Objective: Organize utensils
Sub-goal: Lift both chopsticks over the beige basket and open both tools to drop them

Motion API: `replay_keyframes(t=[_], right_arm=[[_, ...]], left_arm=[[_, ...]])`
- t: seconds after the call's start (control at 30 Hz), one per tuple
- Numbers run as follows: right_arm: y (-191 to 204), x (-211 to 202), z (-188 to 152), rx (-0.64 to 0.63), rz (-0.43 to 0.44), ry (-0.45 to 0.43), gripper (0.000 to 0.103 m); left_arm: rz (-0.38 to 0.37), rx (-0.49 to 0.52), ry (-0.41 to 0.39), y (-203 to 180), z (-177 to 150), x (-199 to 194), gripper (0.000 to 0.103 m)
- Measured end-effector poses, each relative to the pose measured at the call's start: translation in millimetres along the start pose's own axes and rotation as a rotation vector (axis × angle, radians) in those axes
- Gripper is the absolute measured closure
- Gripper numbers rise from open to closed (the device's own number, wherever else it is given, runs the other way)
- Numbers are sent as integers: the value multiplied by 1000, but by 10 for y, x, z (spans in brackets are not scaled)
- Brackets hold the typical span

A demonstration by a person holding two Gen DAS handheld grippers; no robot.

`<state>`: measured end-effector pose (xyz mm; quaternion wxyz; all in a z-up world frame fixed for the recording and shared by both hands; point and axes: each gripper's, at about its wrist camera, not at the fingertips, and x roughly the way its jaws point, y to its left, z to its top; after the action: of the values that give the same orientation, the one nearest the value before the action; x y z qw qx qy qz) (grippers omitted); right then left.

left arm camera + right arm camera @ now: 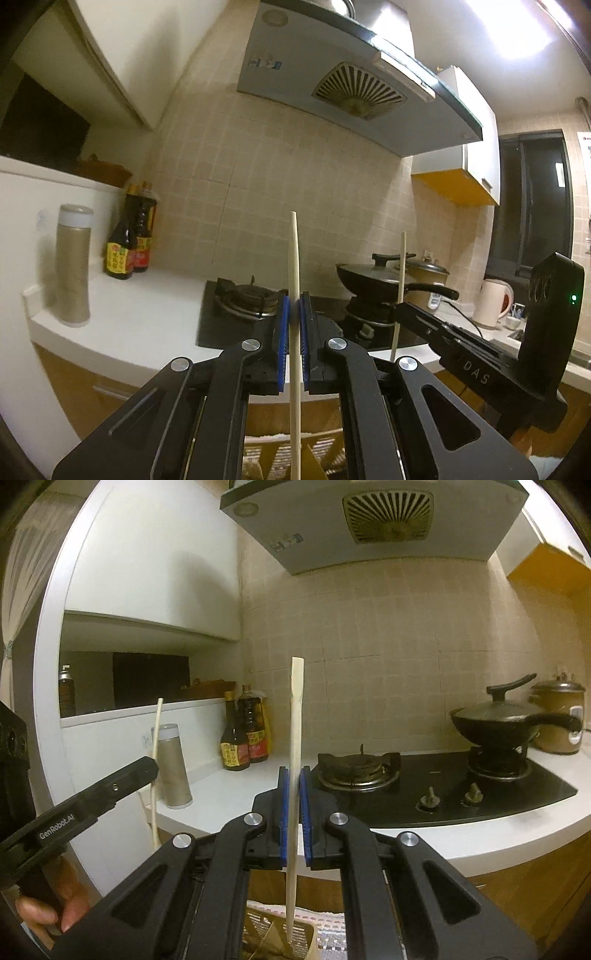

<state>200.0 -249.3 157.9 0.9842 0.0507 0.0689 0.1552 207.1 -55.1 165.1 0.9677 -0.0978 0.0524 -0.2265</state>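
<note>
My left gripper (294, 306) is shut on a pale wooden chopstick (294, 258) held upright. My right gripper (294, 775) is shut on a second pale chopstick (295, 709), also upright. Each gripper shows in the other's view: the right one (402, 306) with its chopstick (402, 266), the left one (153, 766) with its chopstick (158, 731). Both chopsticks reach down toward a slotted basket (266, 928) below the grippers, also in the left wrist view (325, 448). The right chopstick's lower end sits at the basket; I cannot tell if it touches.
White counter (229, 797) with a black gas hob (443, 790), a lidded wok (506, 720), a rice cooker (557, 716), sauce bottles (243, 734), a tall beige flask (173, 764) and a white kettle (493, 302). A range hood (369, 520) hangs above.
</note>
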Motion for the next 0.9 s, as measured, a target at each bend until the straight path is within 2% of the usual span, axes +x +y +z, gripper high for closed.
replay_keyframes(t=[0.27, 0.47, 0.67, 0.8, 0.9], right_arm=[[-40, 141, -275, -4, 3, 0, 99], [-80, 207, -464, -1, 12, 20, 99], [-43, 153, -573, -31, 10, 20, 98], [-50, 99, -623, -24, 34, 51, 98], [-66, 40, -644, -8, 52, 78, 98]], left_arm=[[30, 52, -2, -52, -256, 221, 99], [51, 5, -16, 50, -411, 252, 99], [69, 5, 8, 69, -516, 280, 99], [62, -2, 28, 99, -575, 261, 98], [48, -13, 63, 128, -575, 235, 94]])
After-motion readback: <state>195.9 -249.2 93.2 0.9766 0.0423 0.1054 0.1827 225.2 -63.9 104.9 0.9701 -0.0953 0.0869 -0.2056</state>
